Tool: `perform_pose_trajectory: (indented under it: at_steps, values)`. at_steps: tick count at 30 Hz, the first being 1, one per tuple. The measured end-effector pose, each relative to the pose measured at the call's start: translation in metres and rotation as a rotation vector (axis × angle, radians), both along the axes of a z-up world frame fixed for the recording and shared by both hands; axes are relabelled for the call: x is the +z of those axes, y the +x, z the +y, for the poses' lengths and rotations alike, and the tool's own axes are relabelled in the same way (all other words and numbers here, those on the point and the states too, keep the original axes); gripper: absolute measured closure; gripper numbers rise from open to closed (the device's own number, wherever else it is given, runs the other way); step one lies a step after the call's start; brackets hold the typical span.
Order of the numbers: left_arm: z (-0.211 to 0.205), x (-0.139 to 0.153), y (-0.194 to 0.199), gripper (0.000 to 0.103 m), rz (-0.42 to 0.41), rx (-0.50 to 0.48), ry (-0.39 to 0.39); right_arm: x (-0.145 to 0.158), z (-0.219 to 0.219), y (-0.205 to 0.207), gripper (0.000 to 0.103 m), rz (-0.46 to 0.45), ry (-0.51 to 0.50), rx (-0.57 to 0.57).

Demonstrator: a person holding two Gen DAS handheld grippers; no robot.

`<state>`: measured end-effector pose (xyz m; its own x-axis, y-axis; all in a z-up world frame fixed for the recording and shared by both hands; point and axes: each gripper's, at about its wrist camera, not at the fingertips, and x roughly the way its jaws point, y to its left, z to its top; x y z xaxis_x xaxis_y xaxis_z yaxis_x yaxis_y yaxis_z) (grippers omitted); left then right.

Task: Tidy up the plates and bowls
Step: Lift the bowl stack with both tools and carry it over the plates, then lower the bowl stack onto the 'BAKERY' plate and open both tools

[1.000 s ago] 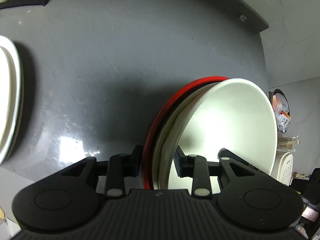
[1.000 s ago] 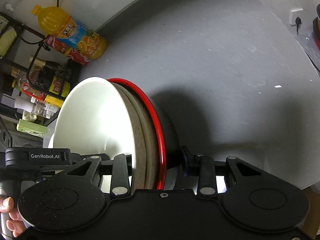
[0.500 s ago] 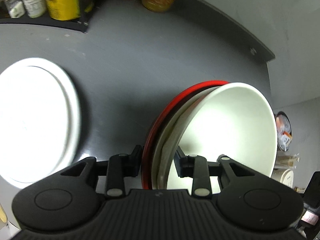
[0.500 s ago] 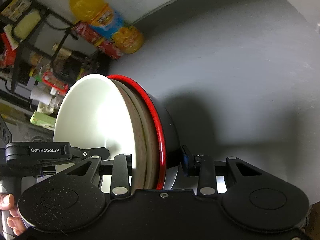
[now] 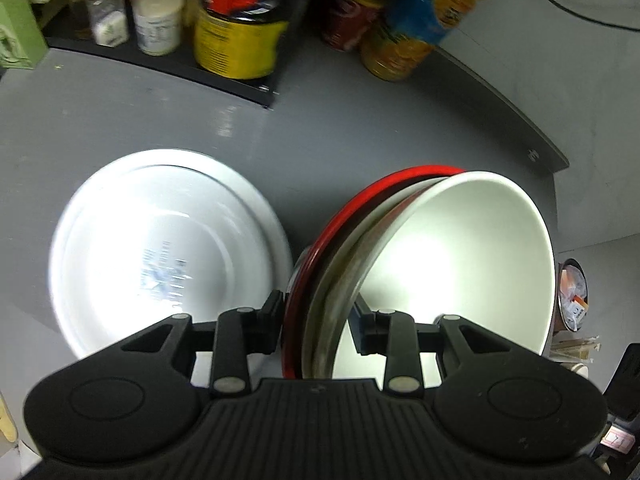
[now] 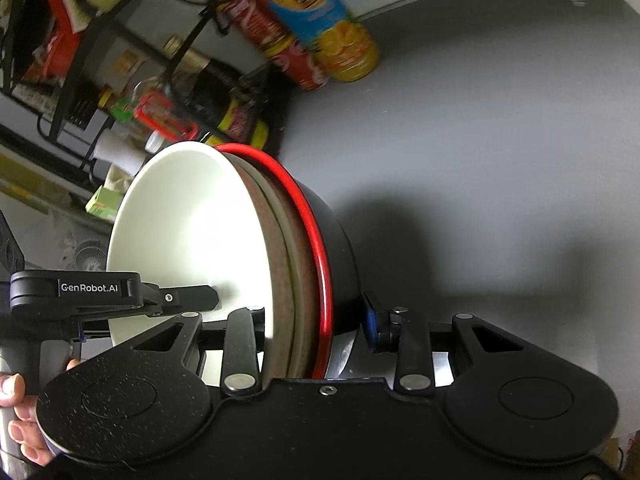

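You are gripping a nested stack of bowls (image 5: 460,264) from two opposite sides: your left gripper (image 5: 316,320) is clamping the rim at one edge, one pad outside the red-rimmed black bowl (image 5: 320,256) and the other inside the white bowl (image 5: 472,264), and your right gripper (image 6: 316,316) is pinching the opposite edge the same way, so both sets of jaws are standing narrow, closed on the stack. Seen along each tool, the stack is showing nearly edge-on, its rims running straight away from the fingers and its open mouth turning toward the other gripper. Between the white bowl and the red-rimmed one a brownish speckled rim (image 6: 296,280) is showing; you cannot tell how many bowls are lying in that gap. The left view is giving you a white plate (image 5: 160,256) lying flat on the grey counter (image 5: 360,128), just left of your left fingers and partly hidden behind them; the right view is not showing that plate. The right view alone is showing the black outer wall of the bottom bowl, your other gripper with fingers of the hand (image 6: 16,412) holding it, and the stack's shadow. An orange juice bottle (image 6: 320,20) and rack clutter ahead are blurring, labels unreadable.
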<state>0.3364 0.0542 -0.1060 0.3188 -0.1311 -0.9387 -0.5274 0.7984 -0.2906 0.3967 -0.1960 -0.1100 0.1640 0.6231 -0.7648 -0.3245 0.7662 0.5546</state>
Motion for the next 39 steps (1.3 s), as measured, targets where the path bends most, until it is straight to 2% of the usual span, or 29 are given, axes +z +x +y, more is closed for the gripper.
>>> perform_pose_trajectory:
  at_steps: [10,23,39]
  values:
    - [0.052,0.002,-0.025,0.069,0.01,0.032,0.006,0.002,0.055,-0.016,0.069,0.01,-0.02,0.043]
    - [0.105,-0.013,-0.044,0.069,0.036,0.008,-0.01,-0.012,0.105,-0.04,0.069,0.054,-0.05,0.019]
    - [0.136,-0.041,-0.047,0.069,0.076,-0.053,-0.035,-0.032,0.128,-0.055,0.069,0.104,-0.105,-0.074]
